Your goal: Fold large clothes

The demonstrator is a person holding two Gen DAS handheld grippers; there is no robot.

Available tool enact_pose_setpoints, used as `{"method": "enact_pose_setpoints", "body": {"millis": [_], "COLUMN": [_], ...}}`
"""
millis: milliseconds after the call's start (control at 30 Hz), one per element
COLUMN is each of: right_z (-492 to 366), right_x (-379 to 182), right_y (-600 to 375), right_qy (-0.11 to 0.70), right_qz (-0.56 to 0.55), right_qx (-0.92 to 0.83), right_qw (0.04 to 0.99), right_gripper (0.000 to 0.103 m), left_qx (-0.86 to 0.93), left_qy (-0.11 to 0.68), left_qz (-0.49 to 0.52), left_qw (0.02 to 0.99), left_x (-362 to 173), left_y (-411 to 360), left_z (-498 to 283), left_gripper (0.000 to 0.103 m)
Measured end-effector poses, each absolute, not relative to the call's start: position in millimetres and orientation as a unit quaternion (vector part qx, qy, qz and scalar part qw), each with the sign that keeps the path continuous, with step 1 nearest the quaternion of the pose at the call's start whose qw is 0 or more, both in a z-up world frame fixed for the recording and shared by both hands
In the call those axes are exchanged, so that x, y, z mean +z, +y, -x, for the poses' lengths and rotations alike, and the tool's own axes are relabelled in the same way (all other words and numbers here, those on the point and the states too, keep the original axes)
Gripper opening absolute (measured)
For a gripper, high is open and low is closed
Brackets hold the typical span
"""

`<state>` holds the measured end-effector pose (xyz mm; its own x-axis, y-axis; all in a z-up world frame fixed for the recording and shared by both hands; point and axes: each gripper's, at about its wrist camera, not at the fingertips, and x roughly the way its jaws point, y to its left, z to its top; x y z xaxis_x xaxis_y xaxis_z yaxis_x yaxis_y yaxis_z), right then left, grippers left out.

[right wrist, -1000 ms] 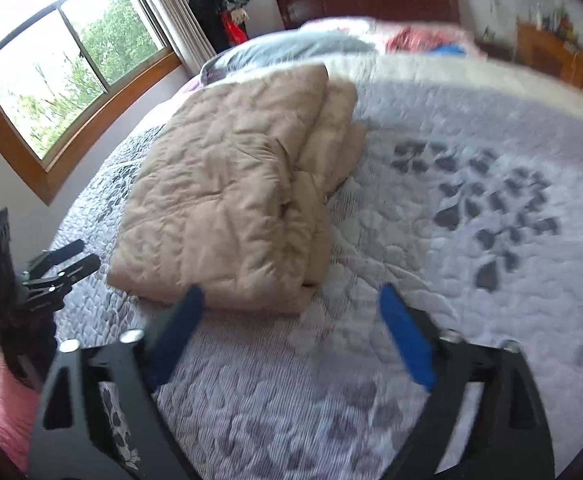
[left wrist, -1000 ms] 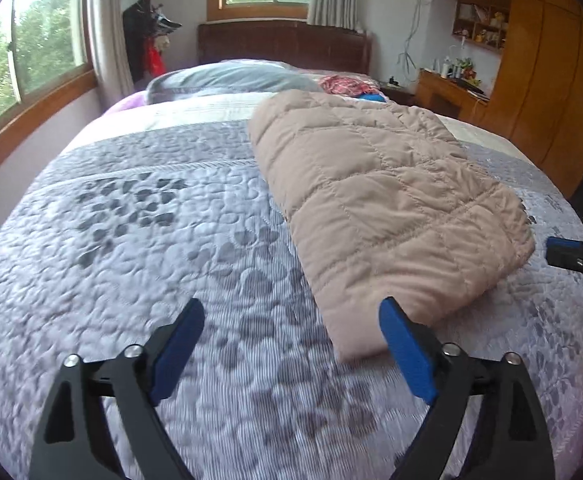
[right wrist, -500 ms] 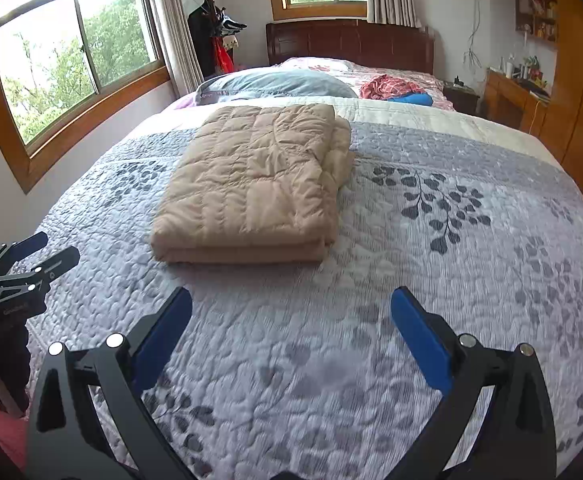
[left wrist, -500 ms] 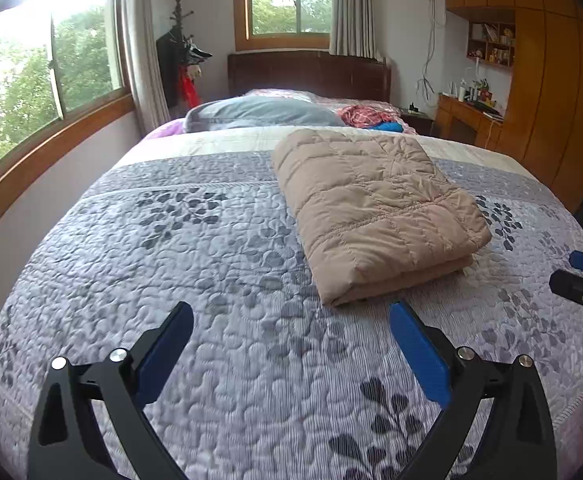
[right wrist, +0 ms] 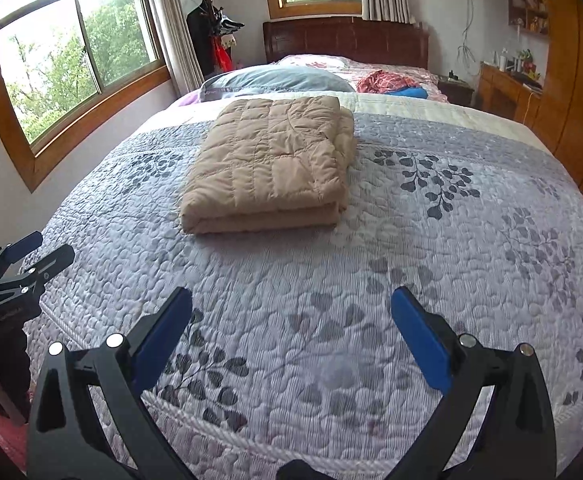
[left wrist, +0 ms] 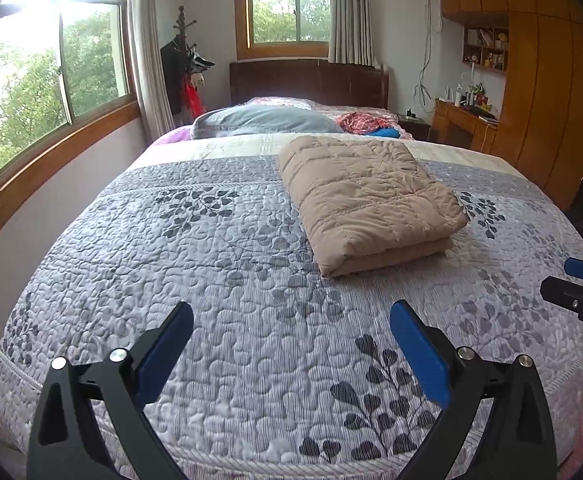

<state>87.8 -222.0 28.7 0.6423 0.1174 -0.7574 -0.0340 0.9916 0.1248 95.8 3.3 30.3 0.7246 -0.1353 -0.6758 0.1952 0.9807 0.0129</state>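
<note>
A tan quilted jacket lies folded into a thick, tidy rectangle on the grey leaf-patterned bed, at about one o'clock from the left tongs and eleven o'clock from the right tongs; its layers are stacked evenly, the doubled edge facing the foot of the bed, the puffy surface faintly creased; the right-hand side in the right view shows looser, bunched layers. Both pairs of tongs hang spread wide over the bedspread near the foot of the bed, well apart from the jacket, with nothing between their blue pads. The folding looks finished; little seems left beyond perhaps neatening that looser side. A grey pillow sits at twelve o'clock beyond.
</note>
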Motion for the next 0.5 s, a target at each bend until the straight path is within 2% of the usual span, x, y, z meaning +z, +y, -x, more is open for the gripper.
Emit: {"method": "enact_pose_setpoints", "body": {"millis": [500], "right_z": [-69], "right_x": [25], "right_y": [-219], "right_qy": [0.424], "right_qz": [-0.049], "right_qx": [0.035], "right_qw": [0.904], "right_gripper": [0.099], "left_qx": [-0.086], "left_qy": [0.364], "left_qz": [-0.042], "left_qw": [0.926], "left_x": [24], "left_y": [8], "left_z": [-81], "left_gripper": [0.099]}}
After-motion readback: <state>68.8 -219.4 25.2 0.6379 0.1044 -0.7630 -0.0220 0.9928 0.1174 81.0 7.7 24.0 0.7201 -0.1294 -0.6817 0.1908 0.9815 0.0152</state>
